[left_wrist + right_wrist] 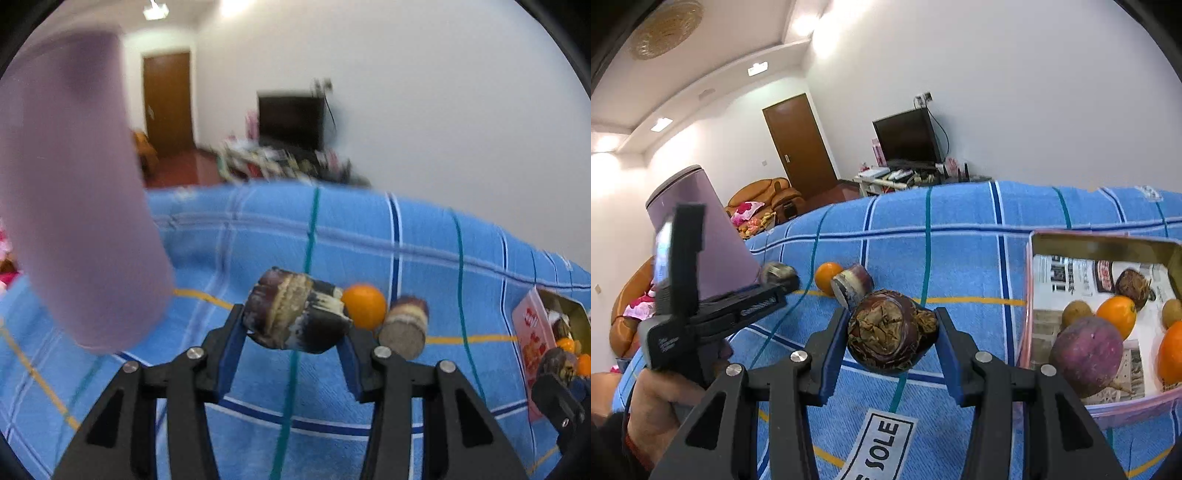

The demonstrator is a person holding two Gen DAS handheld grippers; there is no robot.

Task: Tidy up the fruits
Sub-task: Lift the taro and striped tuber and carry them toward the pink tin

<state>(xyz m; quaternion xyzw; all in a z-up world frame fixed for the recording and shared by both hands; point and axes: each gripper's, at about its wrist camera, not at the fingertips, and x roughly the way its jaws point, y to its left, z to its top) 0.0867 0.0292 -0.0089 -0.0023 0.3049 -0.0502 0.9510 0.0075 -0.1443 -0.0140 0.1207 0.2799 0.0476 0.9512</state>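
Observation:
My left gripper (291, 328) is shut on a dark purple-brown chunk (295, 310) with a pale cut face, held just above the blue checked cloth (258, 236). Right behind it lie an orange (364, 304) and a second cut chunk (404, 328). My right gripper (892, 332) is shut on a round dark brown fruit (892, 336), left of the pink-rimmed box (1027, 332). The box holds oranges (1117, 314), small brown fruits and a round purple root (1087, 356). In the right wrist view the left gripper (775, 282) shows at the left, held by a hand (661, 402).
A tall mauve cylinder (74, 184) stands on the cloth at the left, close to the left gripper. A white "SOLE" label (882, 439) lies on the cloth under my right gripper. Beyond the table are a television, a door and a sofa.

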